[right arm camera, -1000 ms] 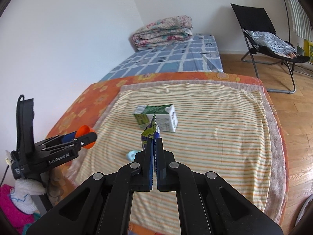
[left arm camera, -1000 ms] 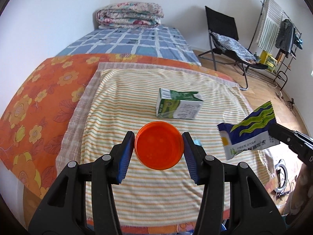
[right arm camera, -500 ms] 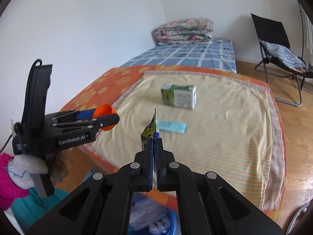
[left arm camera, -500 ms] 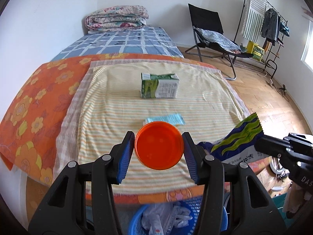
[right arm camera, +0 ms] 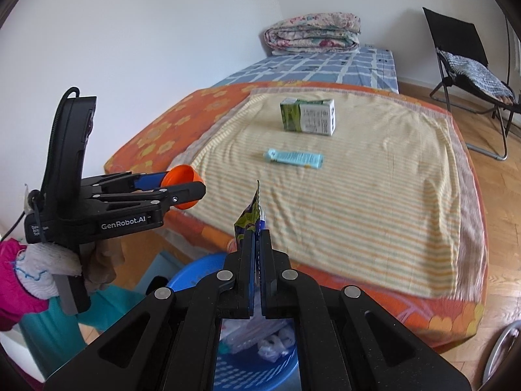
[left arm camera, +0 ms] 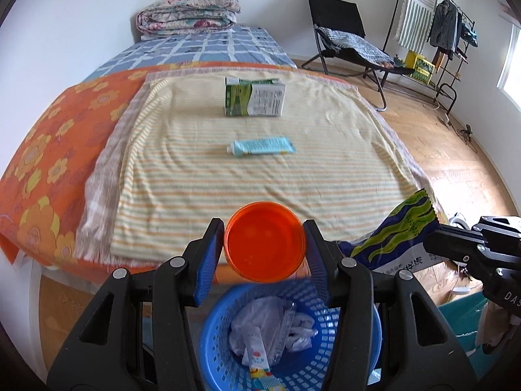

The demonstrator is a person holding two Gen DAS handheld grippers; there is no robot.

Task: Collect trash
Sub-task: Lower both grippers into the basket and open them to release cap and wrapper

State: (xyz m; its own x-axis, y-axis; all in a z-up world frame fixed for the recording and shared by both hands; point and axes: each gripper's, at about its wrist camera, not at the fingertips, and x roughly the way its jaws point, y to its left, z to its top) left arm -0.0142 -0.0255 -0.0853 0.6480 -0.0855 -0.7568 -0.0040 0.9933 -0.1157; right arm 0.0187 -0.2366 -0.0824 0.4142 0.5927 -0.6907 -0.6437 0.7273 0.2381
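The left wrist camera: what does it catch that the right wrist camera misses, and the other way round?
Only the left view shows the clothes rack and the snack bag's flat green-striped face. Only the right view shows the left claw side-on with the gloved hand holding it. Both show the orange plastic cup, green milk carton, pale blue tube and blue plastic basket.

White walls, wooden floor, black folding chair.

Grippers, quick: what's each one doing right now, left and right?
Left gripper: shut on the orange cup, above the blue basket.
Right gripper: shut on the snack wrapper.
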